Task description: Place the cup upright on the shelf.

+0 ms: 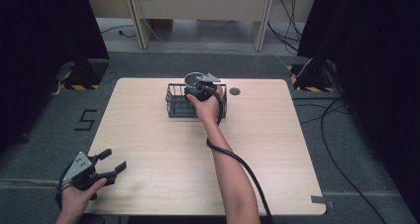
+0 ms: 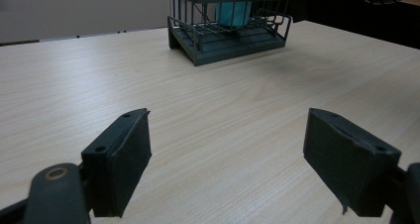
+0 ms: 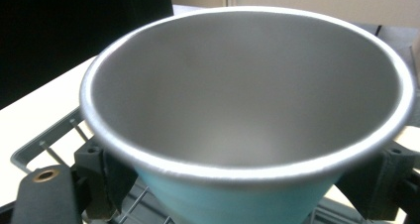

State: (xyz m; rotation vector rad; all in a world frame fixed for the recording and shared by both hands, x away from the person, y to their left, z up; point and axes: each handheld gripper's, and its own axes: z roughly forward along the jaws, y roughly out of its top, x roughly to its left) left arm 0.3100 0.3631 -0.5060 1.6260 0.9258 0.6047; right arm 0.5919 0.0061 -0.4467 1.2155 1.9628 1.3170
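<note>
Cup with a turquoise outside and a bare metal inside sits between the two black jaws of the right gripper, one jaw pressed against each side of it just under the rim. In the high view the right gripper is over a dark wire basket at the far middle of the table, with the right hand wrapped around it and its cable trailing back along the forearm. From the left gripper view the cup stands upright inside the basket; whether its base touches the basket floor cannot be told. The left gripper is held by the left hand at the near left corner of the table, well apart from the basket, its jaws spread wide with nothing between them, low over the bare wood. A small dark round spot lies on the table just right of the basket
</note>
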